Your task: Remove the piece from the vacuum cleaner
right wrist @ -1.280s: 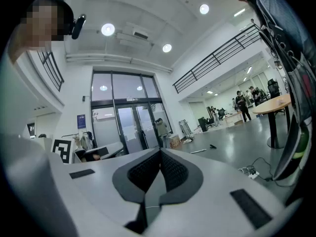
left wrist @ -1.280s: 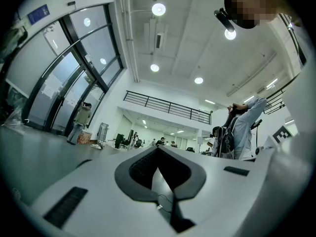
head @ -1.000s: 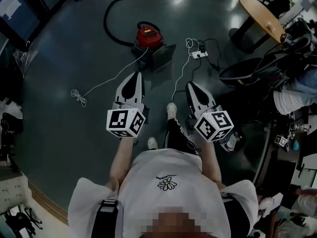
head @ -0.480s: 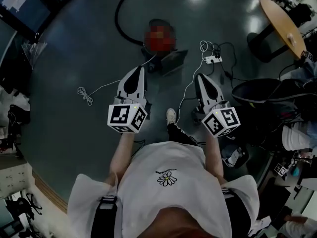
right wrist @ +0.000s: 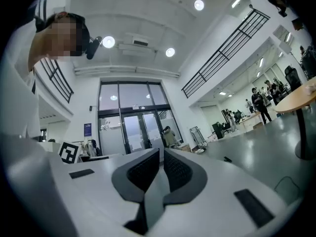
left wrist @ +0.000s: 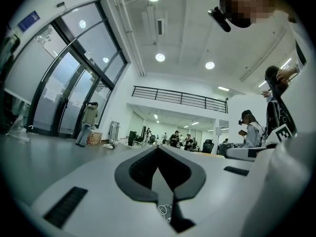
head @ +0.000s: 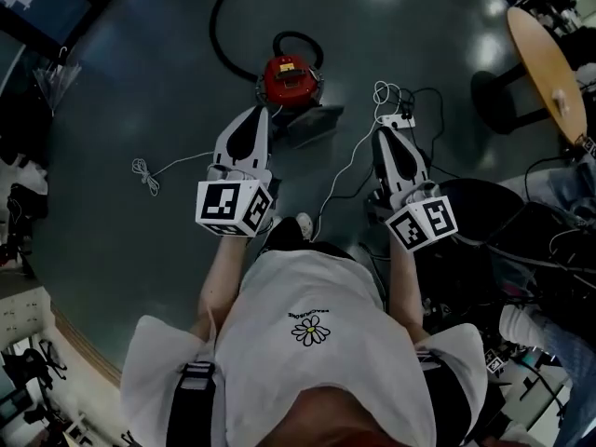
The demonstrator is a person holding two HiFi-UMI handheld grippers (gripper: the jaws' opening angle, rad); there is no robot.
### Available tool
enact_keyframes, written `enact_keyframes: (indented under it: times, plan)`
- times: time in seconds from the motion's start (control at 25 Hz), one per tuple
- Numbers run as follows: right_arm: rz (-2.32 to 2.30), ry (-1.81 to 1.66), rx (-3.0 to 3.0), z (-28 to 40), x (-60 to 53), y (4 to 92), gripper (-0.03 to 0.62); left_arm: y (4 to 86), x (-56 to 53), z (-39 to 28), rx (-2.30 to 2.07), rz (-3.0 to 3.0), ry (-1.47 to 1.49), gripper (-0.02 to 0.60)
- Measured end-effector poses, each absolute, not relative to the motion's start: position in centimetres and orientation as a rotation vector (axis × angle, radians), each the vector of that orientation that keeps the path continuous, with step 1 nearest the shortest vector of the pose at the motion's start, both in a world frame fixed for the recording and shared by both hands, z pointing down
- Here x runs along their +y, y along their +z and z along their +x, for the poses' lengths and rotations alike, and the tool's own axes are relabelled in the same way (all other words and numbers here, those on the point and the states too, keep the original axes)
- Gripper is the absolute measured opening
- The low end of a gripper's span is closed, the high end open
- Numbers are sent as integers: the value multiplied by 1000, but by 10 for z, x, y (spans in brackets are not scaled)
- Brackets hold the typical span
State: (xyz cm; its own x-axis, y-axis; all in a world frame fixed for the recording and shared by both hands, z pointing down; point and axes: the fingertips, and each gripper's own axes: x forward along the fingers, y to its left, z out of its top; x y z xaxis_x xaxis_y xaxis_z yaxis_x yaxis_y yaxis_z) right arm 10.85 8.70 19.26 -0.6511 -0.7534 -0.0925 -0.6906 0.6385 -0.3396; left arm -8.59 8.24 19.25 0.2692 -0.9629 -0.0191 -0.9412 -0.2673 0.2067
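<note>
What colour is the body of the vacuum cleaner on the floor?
Red. The vacuum cleaner shows best in the head view.

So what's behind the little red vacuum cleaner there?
Behind the red round vacuum cleaner a black hose loops away over the grey floor. Where the hose joins its far side is hidden.

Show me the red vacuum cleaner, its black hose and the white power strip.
vacuum cleaner [head: 291,77], head view, on its red top.
hose [head: 213,31], head view, on the left bend of its curve.
power strip [head: 394,119], head view, on its white body.
</note>
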Motion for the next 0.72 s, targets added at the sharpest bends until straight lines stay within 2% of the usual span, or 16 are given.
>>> enact_keyframes:
  times: [0.16, 0.24, 0.32, 0.6, 0.72]
  plan:
    - [-1238, -284, 2655, 107, 47, 193, 17, 197, 46, -94, -1818, 2331, -184, 3]
    - [-1247, -249, 2667, 104, 28, 193, 106, 197, 31, -94, -1827, 2325, -173, 3]
    - [-1249, -244, 2658, 104, 8, 193, 130, 198, 14, -91, -1821, 2330, -167, 3]
    - [-1236, -251, 2693, 90, -70, 193, 130, 196, -62, -90, -1790, 2391, -115, 3]
    - [-1260, -229, 2767, 80, -108, 203, 130, 207, -104, -98, -1798, 2427, -5, 3]
